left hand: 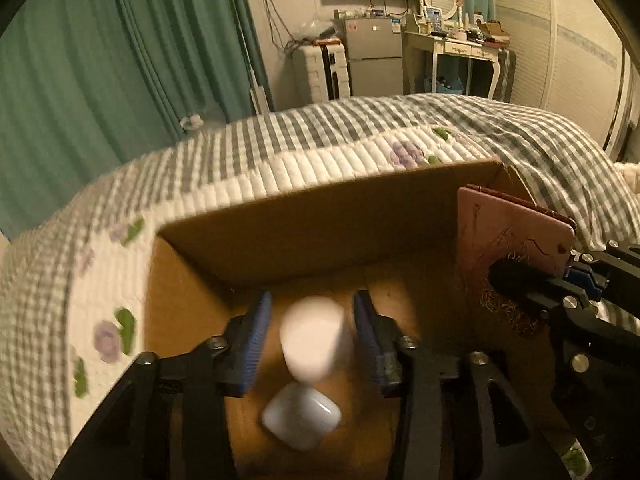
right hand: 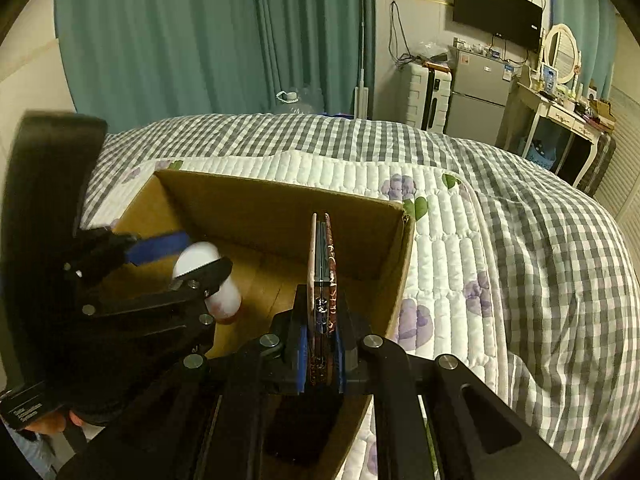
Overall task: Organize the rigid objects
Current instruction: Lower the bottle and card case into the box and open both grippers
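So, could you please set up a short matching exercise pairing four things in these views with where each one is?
Things:
1. white bottle
2. pink phone case
3. small white case
4. cardboard box

Places:
a. resting on the quilted bed
b. between the open left gripper fingers
c. clamped upright in the right gripper
d. lying on the box floor

Pairs: 1-b, 2-c, 3-d, 4-a

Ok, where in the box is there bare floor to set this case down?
Box floor is bare between the white bottle and the case, up to the far wall. Left side is crowded: bottle between the left hand-held gripper's open jaws, white pod nearer.
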Action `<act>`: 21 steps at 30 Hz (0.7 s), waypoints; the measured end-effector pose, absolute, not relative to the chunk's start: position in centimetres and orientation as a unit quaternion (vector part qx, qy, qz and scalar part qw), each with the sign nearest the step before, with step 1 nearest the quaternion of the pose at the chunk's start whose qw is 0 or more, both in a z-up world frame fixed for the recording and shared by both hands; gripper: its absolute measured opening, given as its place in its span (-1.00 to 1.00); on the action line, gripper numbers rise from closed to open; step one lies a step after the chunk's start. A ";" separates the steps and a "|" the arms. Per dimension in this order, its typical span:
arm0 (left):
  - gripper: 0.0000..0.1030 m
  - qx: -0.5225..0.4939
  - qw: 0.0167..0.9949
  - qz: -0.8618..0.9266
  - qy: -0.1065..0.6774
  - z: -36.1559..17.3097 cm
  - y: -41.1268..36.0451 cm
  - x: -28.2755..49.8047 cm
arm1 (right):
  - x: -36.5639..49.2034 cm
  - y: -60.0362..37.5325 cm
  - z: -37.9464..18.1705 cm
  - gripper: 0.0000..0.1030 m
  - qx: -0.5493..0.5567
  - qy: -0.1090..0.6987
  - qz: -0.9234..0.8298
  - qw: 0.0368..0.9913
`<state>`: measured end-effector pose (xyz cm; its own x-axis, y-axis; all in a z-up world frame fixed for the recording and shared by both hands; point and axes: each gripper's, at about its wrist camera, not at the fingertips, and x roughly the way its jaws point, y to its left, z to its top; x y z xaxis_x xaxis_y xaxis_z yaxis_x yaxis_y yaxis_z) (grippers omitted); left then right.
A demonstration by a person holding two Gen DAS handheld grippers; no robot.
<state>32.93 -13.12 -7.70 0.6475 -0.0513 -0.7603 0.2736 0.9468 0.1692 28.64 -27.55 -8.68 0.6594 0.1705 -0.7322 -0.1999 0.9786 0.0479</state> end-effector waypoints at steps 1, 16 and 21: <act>-0.01 0.135 0.899 -0.091 0.406 -7.4 -13.0 32.8 | 28.7 -27.5 -8.5 -0.82 -0.019 0.399 0.101 0.911; 0.25 0.096 0.935 -0.063 0.336 2.1 -8.1 26.4 | 27.7 -25.5 -4.3 0.12 -0.024 0.386 0.077 0.919; 0.54 0.078 0.945 -0.056 0.313 4.6 -6.1 22.8 | 23.8 -24.8 -0.5 0.23 -0.035 0.354 0.071 0.932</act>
<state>22.81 -6.14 4.57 0.7980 -0.0566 -0.6000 0.1540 0.9817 0.1123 23.80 -24.75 -0.47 0.7390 0.1074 -0.6651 -0.1569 0.9875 -0.0148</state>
